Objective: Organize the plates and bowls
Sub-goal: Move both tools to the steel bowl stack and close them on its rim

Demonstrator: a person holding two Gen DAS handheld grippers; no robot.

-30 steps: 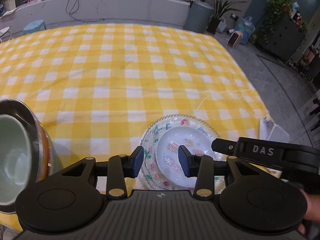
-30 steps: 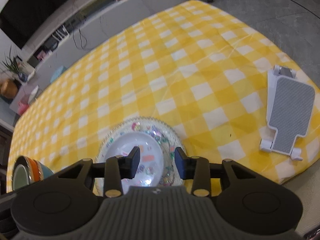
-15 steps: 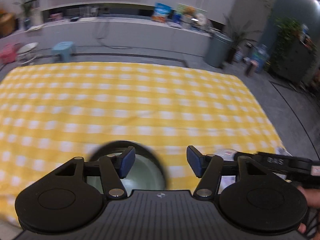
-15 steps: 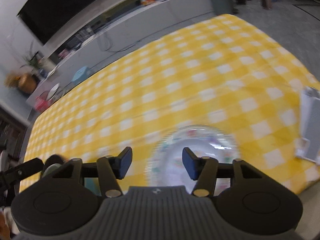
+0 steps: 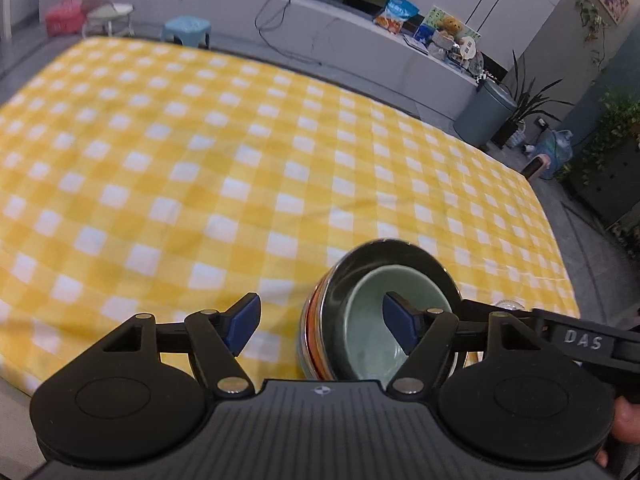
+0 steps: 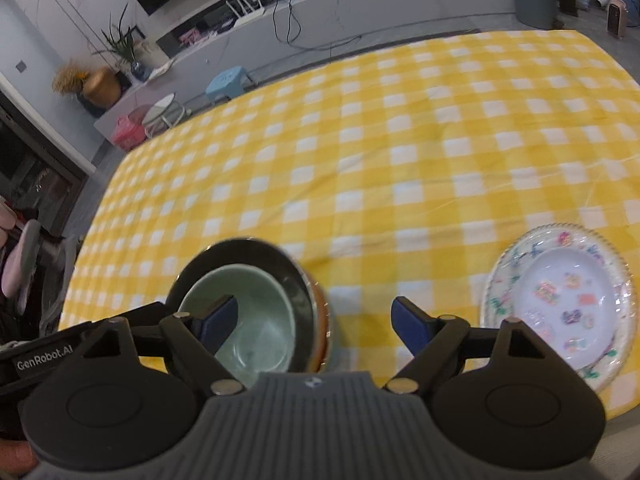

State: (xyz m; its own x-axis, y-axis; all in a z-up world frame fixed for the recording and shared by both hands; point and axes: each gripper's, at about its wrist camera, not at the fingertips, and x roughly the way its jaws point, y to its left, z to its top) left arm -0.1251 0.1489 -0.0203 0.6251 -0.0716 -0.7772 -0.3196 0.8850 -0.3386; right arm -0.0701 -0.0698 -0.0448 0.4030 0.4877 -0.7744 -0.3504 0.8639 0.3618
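Under both wide-open, empty claws, left claw [image 5: 320, 322] and right claw [image 6: 314, 326], sit nested bowls [image 5: 380, 312].

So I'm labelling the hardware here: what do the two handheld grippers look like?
Both match: the left gripper and right gripper have matte black linkage arms, round black hubs, silver pivot pins, blue finger pads and a ribbed grey body. White lettering marks their side bars.

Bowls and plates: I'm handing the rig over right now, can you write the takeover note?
Left gripper: open, nothing held, jaws just been opening.
Right gripper: open, nothing held, jaws just been opening.
Green bowl sits nested in the dark striped bowl on the checked tablecloth.
Small white plate lies stacked in the floral plate, apart from the bowls.
Left: seemingly little; confirm final placement.
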